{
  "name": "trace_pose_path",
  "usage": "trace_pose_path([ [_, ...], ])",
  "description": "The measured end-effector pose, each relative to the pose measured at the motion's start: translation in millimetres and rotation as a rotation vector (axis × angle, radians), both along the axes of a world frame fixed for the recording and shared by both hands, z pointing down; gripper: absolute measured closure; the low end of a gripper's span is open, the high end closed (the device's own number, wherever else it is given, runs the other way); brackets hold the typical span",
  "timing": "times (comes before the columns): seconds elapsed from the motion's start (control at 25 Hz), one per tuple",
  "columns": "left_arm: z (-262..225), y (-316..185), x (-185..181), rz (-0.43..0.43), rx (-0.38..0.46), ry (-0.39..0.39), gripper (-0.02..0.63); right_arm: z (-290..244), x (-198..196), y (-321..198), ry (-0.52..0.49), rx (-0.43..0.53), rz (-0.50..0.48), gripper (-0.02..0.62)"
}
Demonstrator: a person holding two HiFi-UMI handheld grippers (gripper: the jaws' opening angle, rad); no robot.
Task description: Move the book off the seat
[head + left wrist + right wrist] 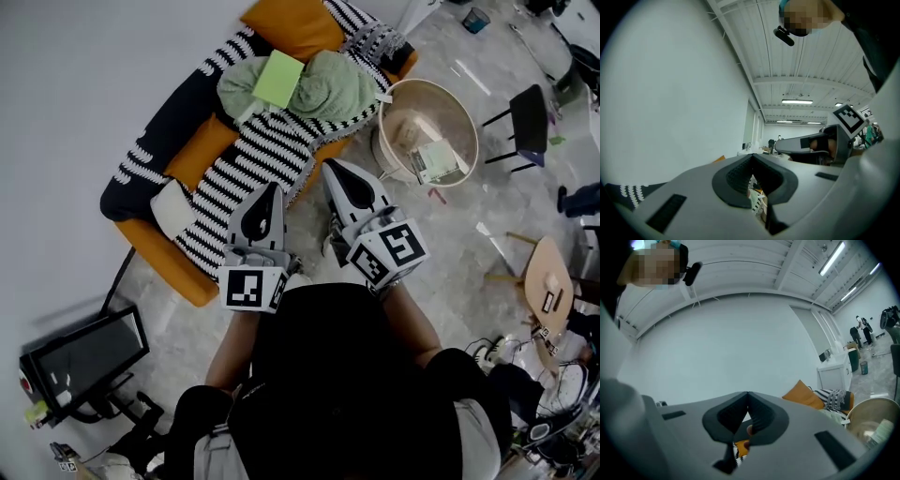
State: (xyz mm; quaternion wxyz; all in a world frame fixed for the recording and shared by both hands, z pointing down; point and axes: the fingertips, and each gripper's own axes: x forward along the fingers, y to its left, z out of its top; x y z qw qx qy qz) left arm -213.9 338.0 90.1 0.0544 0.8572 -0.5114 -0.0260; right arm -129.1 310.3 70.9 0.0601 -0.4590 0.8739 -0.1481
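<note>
A light green book [278,78] lies on a rumpled green cloth [328,89] on the orange sofa [173,272], over a black-and-white striped blanket [253,155]. My left gripper [274,189] is over the blanket's near edge, well short of the book, its jaws shut and empty. My right gripper [331,166] is beside it, by the sofa's front edge, also shut with nothing held. In the left gripper view the left gripper [752,156] has its jaws meeting at the tip. The right gripper [747,393] in its own view looks the same, with an orange cushion [802,396] beyond.
A round beige tub [469,117] with papers inside stands on the floor right of the sofa. A black chair [528,120] and a small wooden table [548,281] are further right. A dark screen on a stand [84,361] is at the lower left. A white wall runs behind the sofa.
</note>
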Motion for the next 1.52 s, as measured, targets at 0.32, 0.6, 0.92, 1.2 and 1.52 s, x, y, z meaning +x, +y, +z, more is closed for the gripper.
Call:
trace_pose_path([
  [0.32,-7,-57,27,-0.082,0.005,-0.06,0.598,-2,28,-73,-0.055,0.001,-0.072,0.581],
  [0.6,-4,-100,55,-0.154,-0.009,-0.076,0.598,2,52,-124,-0.081,-0.013,-0.142,0.58],
  [0.92,5,-133,88,-0.202,-0.036,-0.069,0.598,8,95,-163,-0.09,-0.016,-0.16,0.58],
  [1.2,8,-157,115,-0.157,-0.035,-0.095,0.598,18,127,-180,-0.099,-0.042,-0.117,0.58],
  [1.52,30,-180,143,-0.076,-0.081,-0.043,0.598,31,156,-184,-0.058,-0.061,-0.052,0.58],
])
